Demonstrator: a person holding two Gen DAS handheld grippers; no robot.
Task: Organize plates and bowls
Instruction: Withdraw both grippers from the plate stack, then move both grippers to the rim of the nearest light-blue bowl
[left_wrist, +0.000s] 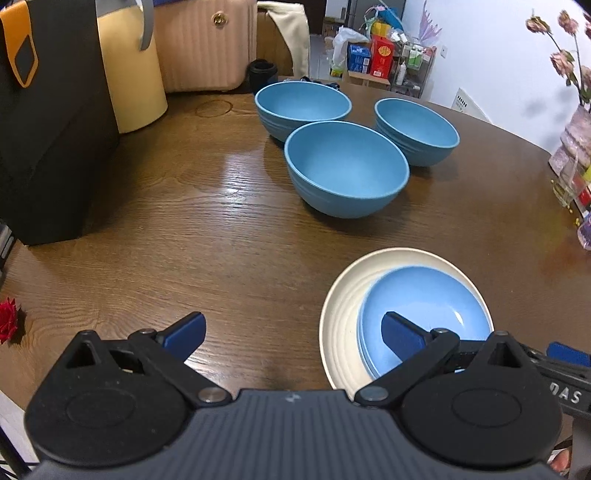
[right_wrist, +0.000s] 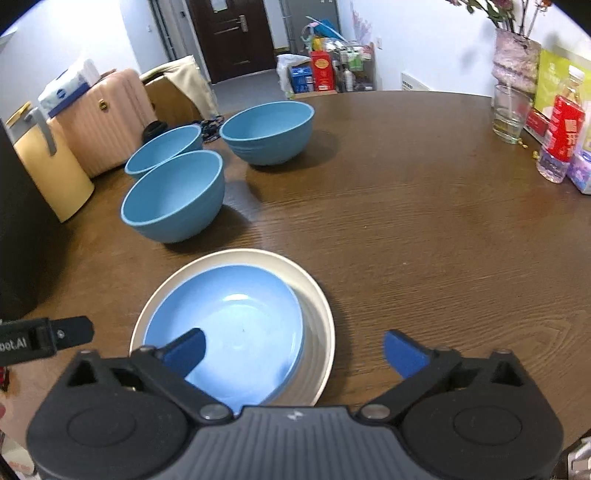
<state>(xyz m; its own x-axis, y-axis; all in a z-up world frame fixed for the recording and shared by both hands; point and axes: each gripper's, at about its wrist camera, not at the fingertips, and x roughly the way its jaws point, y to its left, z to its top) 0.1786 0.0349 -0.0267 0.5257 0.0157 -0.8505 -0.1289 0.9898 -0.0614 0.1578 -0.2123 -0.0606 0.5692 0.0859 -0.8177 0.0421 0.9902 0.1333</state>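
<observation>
Plates: stacking appears done. A blue plate (right_wrist: 236, 332) sits inside a larger cream plate (right_wrist: 317, 314), off-centre toward its left side, at the near edge of the table (right_wrist: 443, 229). In the left wrist view the blue plate seems to show a second rim beneath it, so there may be two; I cannot confirm that.

Bowls: not yet organized. Three blue bowls stand apart, each upright and empty: a near bowl (left_wrist: 347, 170), a far left bowl (left_wrist: 303, 107) and a far right bowl (left_wrist: 417, 129). The near one stands just beside the other two; contact cannot be confirmed.

Left hand-held gripper (left_wrist: 293, 332): jaws spread wide, nothing held, hovering beside the plates. Right hand-held gripper (right_wrist: 293, 350): jaws likewise spread, empty, above the plates' near rim.

Assessment: roughly half complete; nesting the bowls remains.
</observation>
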